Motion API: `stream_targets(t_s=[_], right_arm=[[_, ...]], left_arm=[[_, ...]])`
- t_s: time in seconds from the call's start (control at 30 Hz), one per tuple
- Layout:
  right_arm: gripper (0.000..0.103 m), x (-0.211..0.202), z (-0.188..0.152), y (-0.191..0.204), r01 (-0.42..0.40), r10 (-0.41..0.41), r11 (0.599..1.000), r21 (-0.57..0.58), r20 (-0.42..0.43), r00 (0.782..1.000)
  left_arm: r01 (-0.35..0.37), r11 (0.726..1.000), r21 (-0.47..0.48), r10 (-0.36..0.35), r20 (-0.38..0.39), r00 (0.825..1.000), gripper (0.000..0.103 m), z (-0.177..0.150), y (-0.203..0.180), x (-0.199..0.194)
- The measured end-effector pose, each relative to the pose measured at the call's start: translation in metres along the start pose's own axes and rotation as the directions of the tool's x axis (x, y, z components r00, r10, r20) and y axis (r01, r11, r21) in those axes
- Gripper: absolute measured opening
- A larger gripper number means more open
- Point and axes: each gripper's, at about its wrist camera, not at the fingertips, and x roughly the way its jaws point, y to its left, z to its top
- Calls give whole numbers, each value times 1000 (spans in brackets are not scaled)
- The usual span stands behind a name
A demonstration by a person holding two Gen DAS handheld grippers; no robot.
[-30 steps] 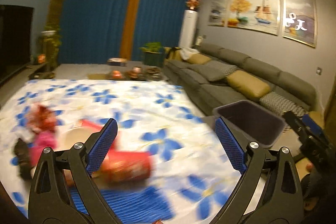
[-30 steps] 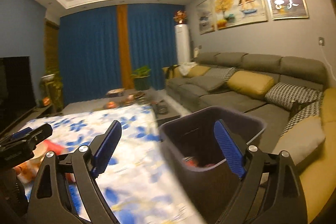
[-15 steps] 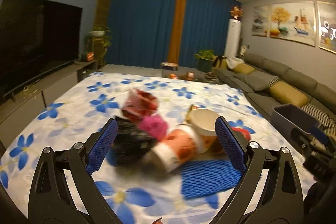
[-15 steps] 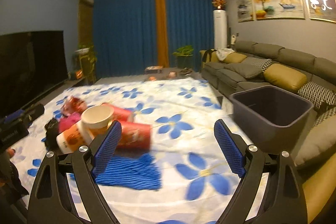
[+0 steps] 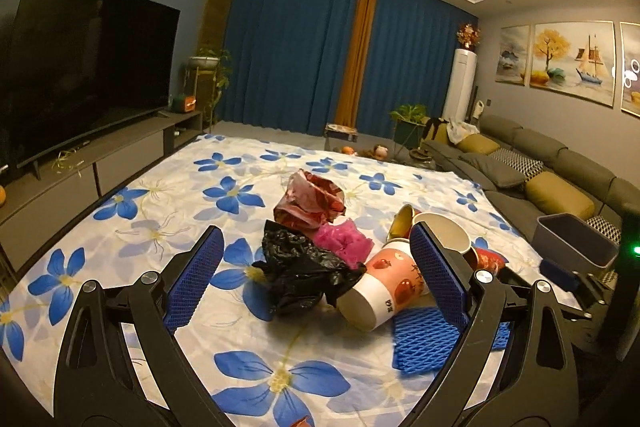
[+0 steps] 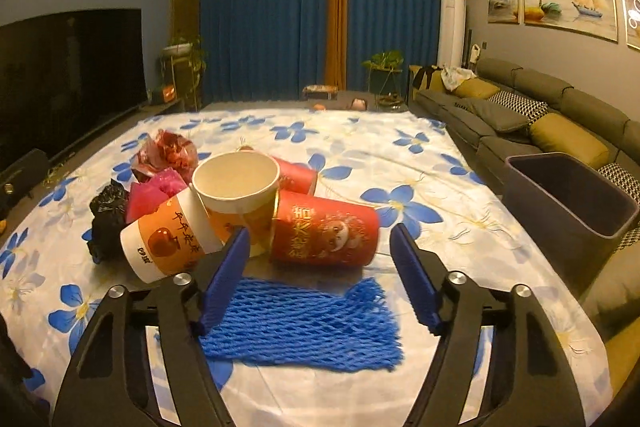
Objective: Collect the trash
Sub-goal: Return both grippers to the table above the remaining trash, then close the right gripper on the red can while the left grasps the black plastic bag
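- I hold my left gripper [image 5: 316, 283] wide apart, empty, framing the crumpled black plastic bag [image 5: 298, 269], the pile's nearest piece.
- My right gripper [image 6: 320, 267] gapes empty before the red paper cup [image 6: 324, 229], lying closest to the dark plastic bin [image 6: 572, 199].

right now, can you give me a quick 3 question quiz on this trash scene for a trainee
1. True or false: the red cup stands upright.
2. The blue foam net lies: A) inside the bin B) flat on the floral cloth C) on the sofa.
3. Fill in: both the left gripper and the right gripper are ____ and hold nothing.

Key: 1 false, it lies on its side. 2 B. 3 open.
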Motion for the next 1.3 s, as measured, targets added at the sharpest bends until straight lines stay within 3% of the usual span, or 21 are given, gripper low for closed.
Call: stream_targets(t_s=[0.4, 0.77, 1.03, 1.3], right_arm=[[48, 40, 7, 16, 36, -36, 999, -5, -96, 995], [11, 43, 2, 3, 64, -61, 998, 16, -137, 989], [4, 31, -2, -19, 87, -80, 995, 55, -121, 989], [4, 13, -3, -28, 80, -75, 994, 68, -80, 994]], left_arm=[[13, 1000, 5, -13, -32, 999, 92, -4, 7, 12], [35, 999, 17, -34, -66, 997, 92, -11, 4, 23], [53, 999, 6, -52, -89, 995, 92, -12, 6, 29], [48, 999, 13, -46, -122, 991, 89, -10, 12, 42]])
